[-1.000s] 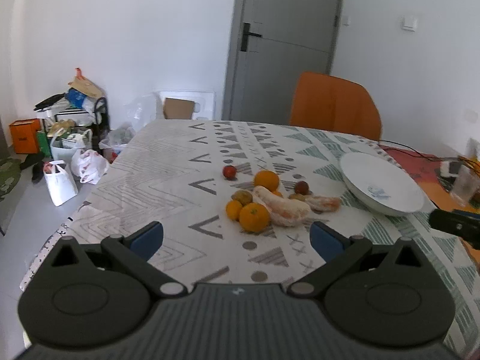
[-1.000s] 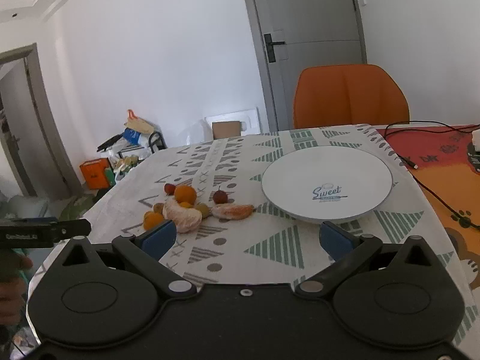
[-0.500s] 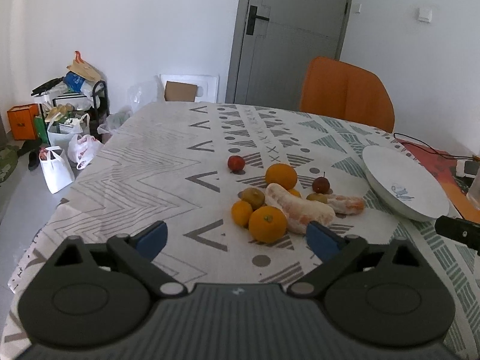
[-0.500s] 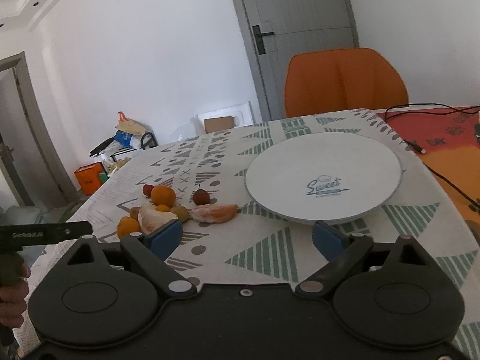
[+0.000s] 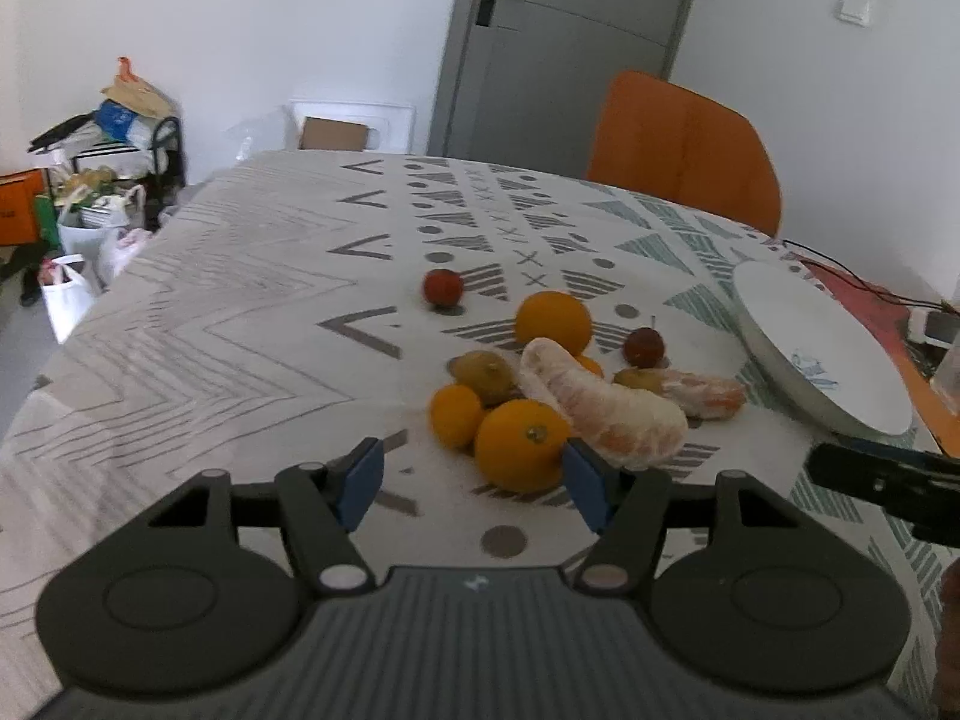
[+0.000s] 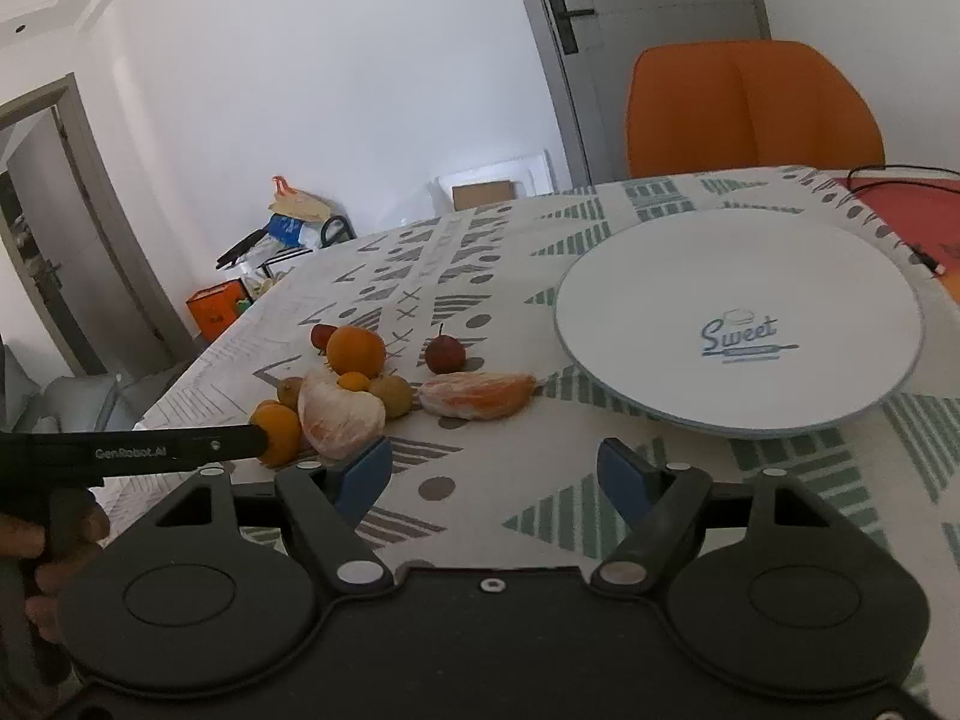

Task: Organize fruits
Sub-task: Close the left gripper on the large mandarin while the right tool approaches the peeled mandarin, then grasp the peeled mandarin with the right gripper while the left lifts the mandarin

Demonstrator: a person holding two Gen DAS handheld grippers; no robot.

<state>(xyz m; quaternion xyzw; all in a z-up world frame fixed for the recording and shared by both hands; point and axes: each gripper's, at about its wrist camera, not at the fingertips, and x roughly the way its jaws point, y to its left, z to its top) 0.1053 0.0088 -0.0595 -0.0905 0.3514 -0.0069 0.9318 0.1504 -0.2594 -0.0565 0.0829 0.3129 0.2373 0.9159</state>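
Note:
A pile of fruit lies on the patterned tablecloth: a near orange, a far orange, a small orange, a large peeled citrus piece, a smaller peeled piece, two small red fruits and brownish fruits. My left gripper is open, its fingers just short of the near orange. My right gripper is open and empty, between the pile and the white "Sweet" plate.
An orange chair stands at the table's far side before a grey door. Cables and an orange mat lie right of the plate. Bags and boxes sit on the floor to the left. The left gripper's body shows in the right view.
Both grippers moved forward and lower toward the table. The left now has the near orange close in front of its fingers; the right is closer to the plate. Both jaws have narrowed somewhat.

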